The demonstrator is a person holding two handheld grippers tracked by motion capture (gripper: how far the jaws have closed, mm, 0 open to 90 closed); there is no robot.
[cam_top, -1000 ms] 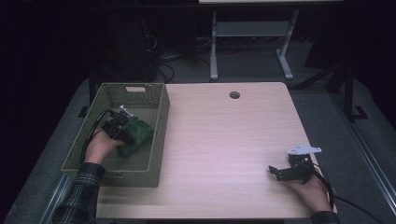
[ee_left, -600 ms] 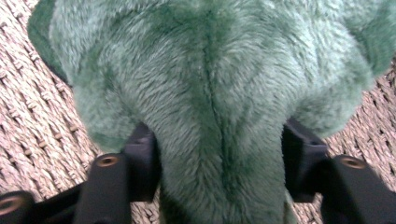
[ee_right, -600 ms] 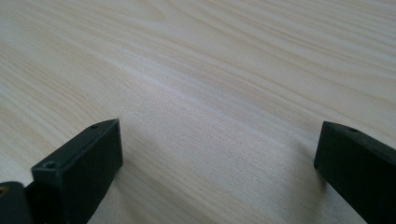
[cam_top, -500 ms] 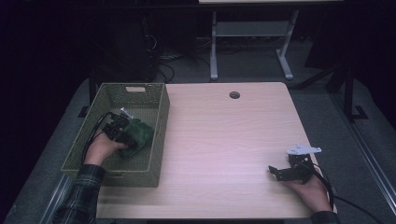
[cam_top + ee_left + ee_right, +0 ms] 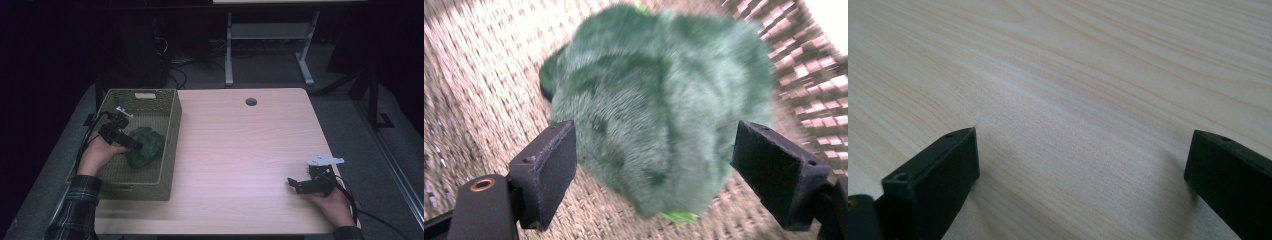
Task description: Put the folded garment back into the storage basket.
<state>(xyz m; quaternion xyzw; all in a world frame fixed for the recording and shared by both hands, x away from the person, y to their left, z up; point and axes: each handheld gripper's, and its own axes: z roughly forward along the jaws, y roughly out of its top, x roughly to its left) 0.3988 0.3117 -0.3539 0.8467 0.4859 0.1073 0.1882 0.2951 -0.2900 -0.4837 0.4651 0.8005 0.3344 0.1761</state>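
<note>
— Opening up, that's your left gripper [image 5: 131, 142]: its jaws have just been spreading, and the green furry plush toy [image 5: 145, 146] sits between them with neither pad pressing on it. Released, then.

— Where's the toy, exactly?

— Inside the olive woven rectangular basket [image 5: 170, 150], on its floor, towards the wall that faces the pale wooden table [image 5: 240, 150]. In the left gripper view the plush toy [image 5: 659, 115] lies straight ahead of your jaws, with the basket wall [image 5: 819, 65] close behind it on the right. One black pad [image 5: 551, 165] stands just clear of the fur on one side; the other is apart from it too.

— Long axis?

— Hard to call. It's a rounded lump, blurred at that, perhaps a little longer running away from you along the basket. Your jaws straddle its near end.

— And the other hand?

— Your right gripper [image 5: 300, 184] rests well away from the basket, near your edge of the table, jaws wide and gripping nothing, bare wood [image 5: 1073, 100] under them. So the left is by far the nearer. I'd judge that any next move on the toy is the left's, straight ahead or straight out.
</note>
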